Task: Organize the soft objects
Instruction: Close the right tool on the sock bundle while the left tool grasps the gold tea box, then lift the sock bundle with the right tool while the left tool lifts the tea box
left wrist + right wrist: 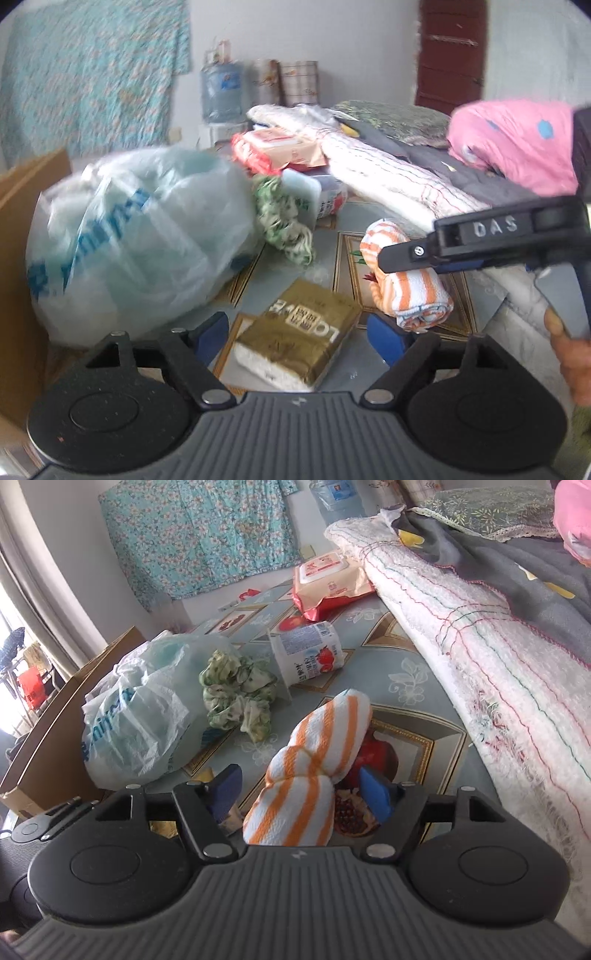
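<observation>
The right gripper [300, 794] hangs with fingers spread either side of a rolled orange-striped towel [314, 760], not yet pinching it. The towel lies on the patterned tablecloth [406, 679] near its blanket-covered edge. The left gripper [299, 332] is also spread, empty, above a gold packet [299, 332]. Closing mid-roll should keep the towel from unrolling.

Your left wrist view sits low over the patterned tabletop [328, 221], facing the far wall, with the gold packet [299, 336] close at lower centre. Your right wrist view looks from the opposite side, closer in, with the orange-striped towel [314, 768] right at its lower centre. Both views share that towel, the plastic bag [129, 236] at left, and the white quilted blanket [480, 653] at right.
</observation>
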Demonstrator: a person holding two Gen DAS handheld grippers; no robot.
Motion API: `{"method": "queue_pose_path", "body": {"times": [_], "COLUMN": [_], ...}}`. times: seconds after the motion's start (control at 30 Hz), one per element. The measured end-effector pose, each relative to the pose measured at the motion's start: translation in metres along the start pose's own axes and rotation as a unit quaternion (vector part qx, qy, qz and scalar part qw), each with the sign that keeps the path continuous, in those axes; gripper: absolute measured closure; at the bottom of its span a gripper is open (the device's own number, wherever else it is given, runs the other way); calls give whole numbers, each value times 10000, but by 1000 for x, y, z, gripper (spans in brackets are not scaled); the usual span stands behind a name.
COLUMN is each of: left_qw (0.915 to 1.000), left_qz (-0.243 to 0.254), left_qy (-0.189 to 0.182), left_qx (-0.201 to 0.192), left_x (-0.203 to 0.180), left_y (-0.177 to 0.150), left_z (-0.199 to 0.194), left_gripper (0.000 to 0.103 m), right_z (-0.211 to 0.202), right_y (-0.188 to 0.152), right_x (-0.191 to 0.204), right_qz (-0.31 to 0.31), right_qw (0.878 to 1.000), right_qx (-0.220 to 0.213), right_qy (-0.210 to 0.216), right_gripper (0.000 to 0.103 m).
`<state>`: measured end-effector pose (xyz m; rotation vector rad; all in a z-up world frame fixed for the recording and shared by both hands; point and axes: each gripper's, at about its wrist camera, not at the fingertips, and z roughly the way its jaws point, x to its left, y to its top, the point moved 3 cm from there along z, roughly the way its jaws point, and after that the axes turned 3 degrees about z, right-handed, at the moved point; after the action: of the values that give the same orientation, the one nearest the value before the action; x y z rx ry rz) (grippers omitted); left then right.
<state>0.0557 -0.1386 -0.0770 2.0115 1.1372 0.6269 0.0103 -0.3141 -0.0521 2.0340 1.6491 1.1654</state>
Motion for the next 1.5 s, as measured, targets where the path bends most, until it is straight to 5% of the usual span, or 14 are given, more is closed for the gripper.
{"method": "queue_pose_path", "body": {"times": [0.17, 0.3, 0.4, 0.73, 1.0, 1.23, 1.5], "left_qw": [9982, 9977, 9984, 9997, 9947, 9849, 9546], "left_qz": [584, 601, 497, -106, -731, -1102, -1542], "left_qy": [0, 36, -19, -203, -388, 413, 2219], "left_qx": [123, 319, 260, 14, -616, -1269, -1252], "left_x": [-13, -12, -8, 10, 33, 83, 173], "left_y": [5, 2, 1, 8, 23, 34, 20], "left_z": [18, 31, 31, 11, -51, -126, -204], "left_gripper": [20, 31, 35, 40, 40, 40, 40], "right_z": [11, 19, 23, 0, -48, -46, 1], "right_y": [5, 6, 3, 3, 14, 43, 66], "right_x": [-7, -6, -2, -7, 27, 108, 247], "right_qz": [120, 49, -125, 347, 184, -439, -1292], "right_qw": [9999, 9999, 9998, 9987, 9936, 9790, 9343], "right_qx": [57, 99, 144, -322, -824, -714, 229], "right_qy": [-10, -46, -96, 212, 753, 1860, 3315], "right_gripper": [33, 36, 52, 56, 56, 56, 56]}}
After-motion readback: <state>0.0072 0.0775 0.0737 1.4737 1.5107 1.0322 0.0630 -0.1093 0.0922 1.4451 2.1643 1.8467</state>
